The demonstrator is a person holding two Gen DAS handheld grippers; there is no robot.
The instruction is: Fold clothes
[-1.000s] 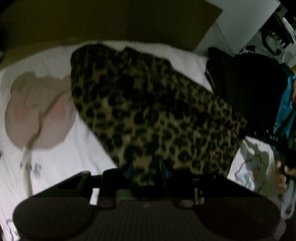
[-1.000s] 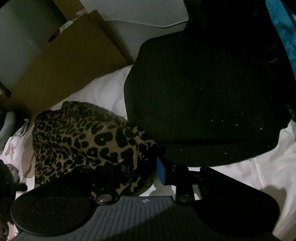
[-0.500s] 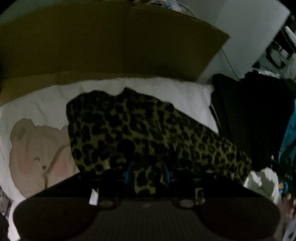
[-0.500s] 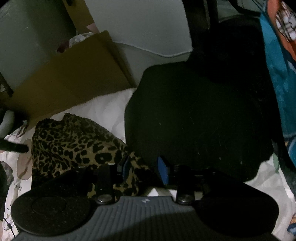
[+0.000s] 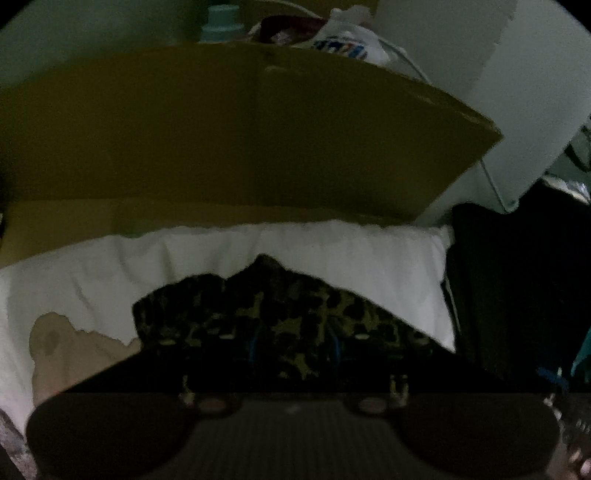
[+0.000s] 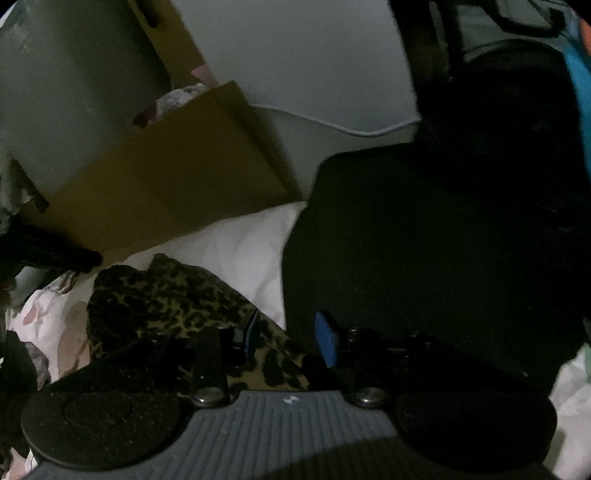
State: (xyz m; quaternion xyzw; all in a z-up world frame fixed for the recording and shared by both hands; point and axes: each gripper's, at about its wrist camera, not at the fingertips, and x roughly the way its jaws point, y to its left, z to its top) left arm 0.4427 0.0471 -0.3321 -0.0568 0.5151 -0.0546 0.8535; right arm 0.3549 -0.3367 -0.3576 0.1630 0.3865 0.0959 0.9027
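My left tongs point(image 5: 293, 347) hang over the leopard-print garment point(image 5: 266, 317); their blue-edged fingers point(image 5: 252, 347) stand apart with the fabric showing between them, but the view is dark and blurred and I cannot tell whether they grip it. My right tongs point(image 6: 290, 338) are spread, blue pads point(image 6: 327, 341) clearly separated; the garment's near corner lies under and between them, not pinched.

The garment point(image 6: 166, 299) lies bunched on the white bedding point(image 5: 351, 258), toward the bedding's far edge. The bedding bears a beige bear print point(image 5: 62, 350) at its left side, partly covered by the garment.

Container: an open cardboard box point(image 5: 240, 129) stands against the bedding's far edge. Visible above its rim are a pale blue bottle top point(image 5: 221, 20) and a white bag with blue lettering point(image 5: 343, 40); the rest of the contents are hidden.

A black cloth point(image 6: 443, 258) lies along the bedding's right edge, just beside the garment. A teal fabric point(image 6: 583, 74) shows at the far right. A white cable point(image 6: 332, 123) runs along the wall.
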